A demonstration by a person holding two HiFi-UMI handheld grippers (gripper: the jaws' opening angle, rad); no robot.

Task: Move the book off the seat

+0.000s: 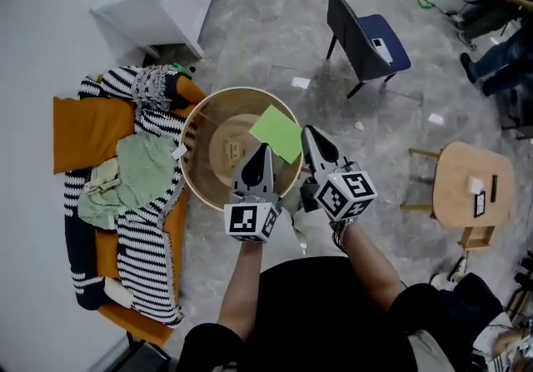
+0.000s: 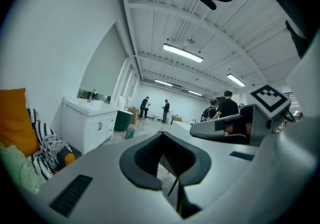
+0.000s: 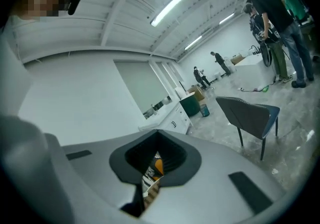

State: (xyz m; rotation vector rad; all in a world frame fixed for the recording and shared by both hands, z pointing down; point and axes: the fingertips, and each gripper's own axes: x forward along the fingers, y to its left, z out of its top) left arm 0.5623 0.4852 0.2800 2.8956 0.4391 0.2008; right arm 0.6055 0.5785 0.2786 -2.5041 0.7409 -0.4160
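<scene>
Right gripper [image 1: 310, 134] and left gripper [image 1: 262, 150], both closed on nothing, hover above the book [image 1: 276, 132] on the table [image 1: 218, 116], right tip nearer.

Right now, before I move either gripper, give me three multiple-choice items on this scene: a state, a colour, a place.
1. The right gripper is: A wide open; B half open; C shut, empty.
2. The dark-backed, thin-legged chair has a seat that is: A red; B blue; C yellow.
3. The flat light-green square lies: A in the right gripper; B on the chair; C on the round rimmed wooden table.
Answers: C, its own view shows the jaws together with nothing between; B, the head view shows blue; C, it rests inside the rim.
</scene>
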